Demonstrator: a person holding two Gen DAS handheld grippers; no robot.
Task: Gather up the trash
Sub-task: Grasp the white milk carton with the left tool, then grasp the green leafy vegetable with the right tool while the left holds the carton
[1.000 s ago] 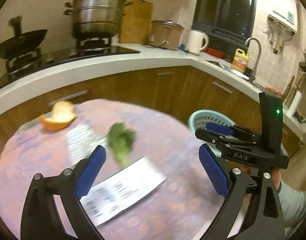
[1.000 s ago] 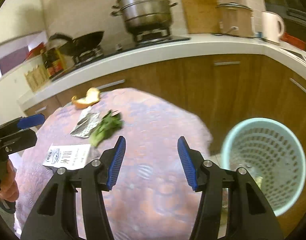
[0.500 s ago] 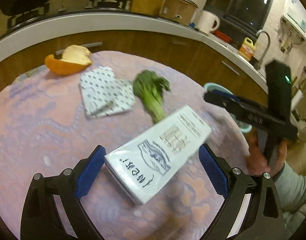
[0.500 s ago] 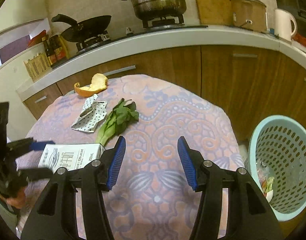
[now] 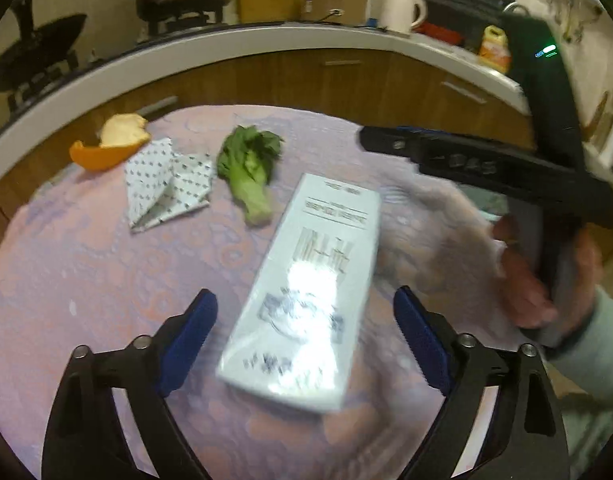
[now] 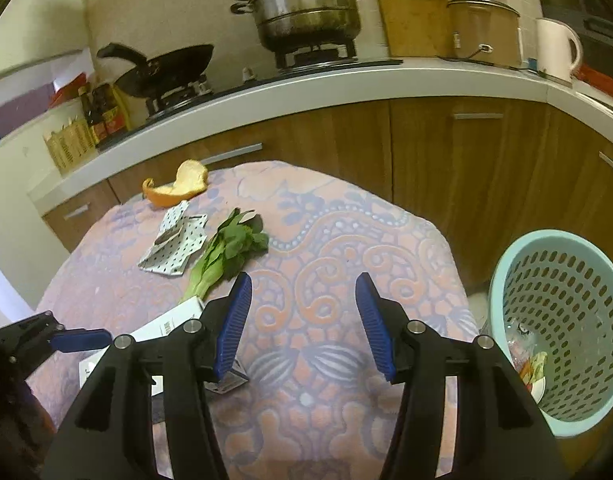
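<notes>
My left tongs (image 5: 304, 336) gape wide, straddling the flat white printed carton (image 5: 306, 292) on the patterned surface (image 5: 86, 280) to pinch its sides. My right tongs (image 6: 302, 326) hang released, nearest the pale-green perforated plastic basket (image 6: 562, 320).

Black claw (image 5: 302, 344), blue pads (image 5: 188, 342), grey sleeve (image 5: 594, 356)

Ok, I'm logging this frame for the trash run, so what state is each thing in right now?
left hand-held gripper: open, straddling the carton, not touching it.
right hand-held gripper: open, empty, above the table.
milk carton: lying flat on the tablecloth.
bok choy: lying on the table, untouched.
paper wrapper: crumpled, partly unfolded.
orange peel: curled, near the far edge.
basket: upright beside the table, some trash inside.
</notes>
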